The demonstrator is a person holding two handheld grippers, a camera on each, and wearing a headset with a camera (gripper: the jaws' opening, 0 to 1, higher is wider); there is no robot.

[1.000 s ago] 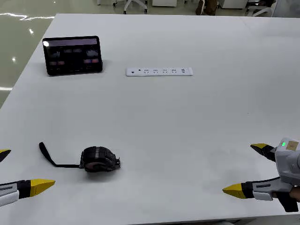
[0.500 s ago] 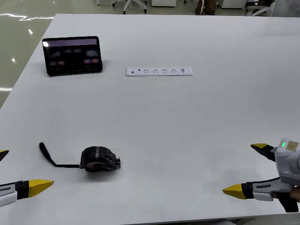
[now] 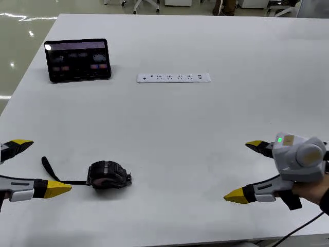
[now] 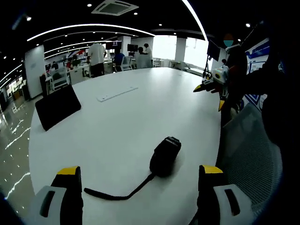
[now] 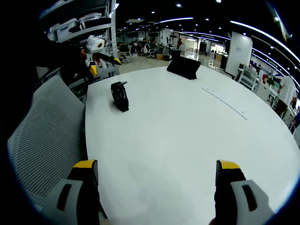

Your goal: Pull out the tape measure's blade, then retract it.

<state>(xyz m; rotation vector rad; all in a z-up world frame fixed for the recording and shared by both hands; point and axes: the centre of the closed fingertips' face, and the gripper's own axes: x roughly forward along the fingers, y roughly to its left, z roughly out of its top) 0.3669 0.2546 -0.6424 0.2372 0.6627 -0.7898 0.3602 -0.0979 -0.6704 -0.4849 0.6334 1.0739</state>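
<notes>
A black tape measure (image 3: 108, 174) lies on the white table (image 3: 185, 123), near its front left, with a black wrist strap (image 3: 53, 171) trailing to its left. My left gripper (image 3: 41, 165) stands open just left of it, the strap between its yellow tips. In the left gripper view the tape measure (image 4: 165, 155) lies ahead between the jaws of my left gripper (image 4: 139, 171). My right gripper (image 3: 244, 170) stands open at the front right, far from the tape measure (image 5: 119, 95), which sits at the left in the right gripper view.
A dark tablet (image 3: 78, 59) stands propped at the back left. A white power strip (image 3: 174, 77) lies flat at the back middle. A mesh office chair (image 5: 44, 136) stands off the table's near edge. People and desks fill the room behind.
Both grippers have moved inward over the table: the left one toward the tape measure's strap, the right one leftward and further onto the table. The tape measure has not moved.
</notes>
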